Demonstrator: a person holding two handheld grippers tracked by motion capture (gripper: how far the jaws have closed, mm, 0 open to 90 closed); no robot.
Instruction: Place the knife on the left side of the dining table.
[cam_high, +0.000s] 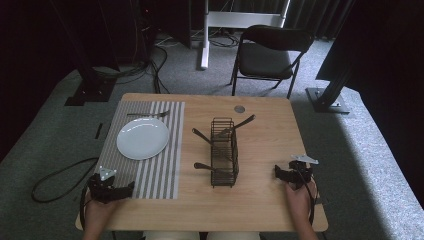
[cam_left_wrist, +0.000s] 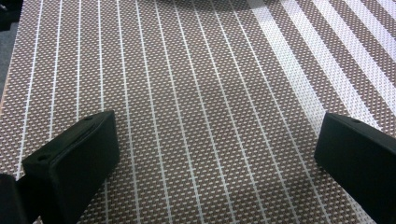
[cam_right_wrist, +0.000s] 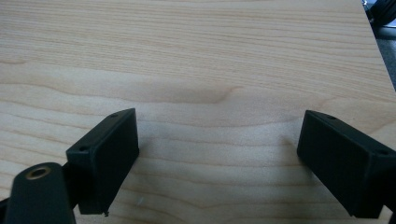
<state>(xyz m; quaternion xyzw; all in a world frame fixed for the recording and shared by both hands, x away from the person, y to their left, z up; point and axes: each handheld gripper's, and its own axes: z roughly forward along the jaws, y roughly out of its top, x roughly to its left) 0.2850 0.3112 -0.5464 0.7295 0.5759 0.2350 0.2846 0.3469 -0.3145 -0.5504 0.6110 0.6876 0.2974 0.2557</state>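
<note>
Both claws stand wide and empty: left claw (cam_high: 131, 188) over the grey striped woven placemat (cam_high: 165, 150), right claw (cam_high: 276, 172) over the bare light wooden worktop (cam_high: 260, 200). Between them, a black wire cutlery basket (cam_high: 223, 152) holds dark-handled utensils. They look stiff, light and slippery; a protruding handle seems the best grip.

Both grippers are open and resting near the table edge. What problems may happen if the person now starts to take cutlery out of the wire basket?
1. The wire basket looks light, and handles stick out through its sides; pulling one sideways might drag or tip it.
2. The fork lies just behind the plate; reaching over with the left gripper could knock the plate.
3. The placemat may slide under a pushing gripper.
</note>
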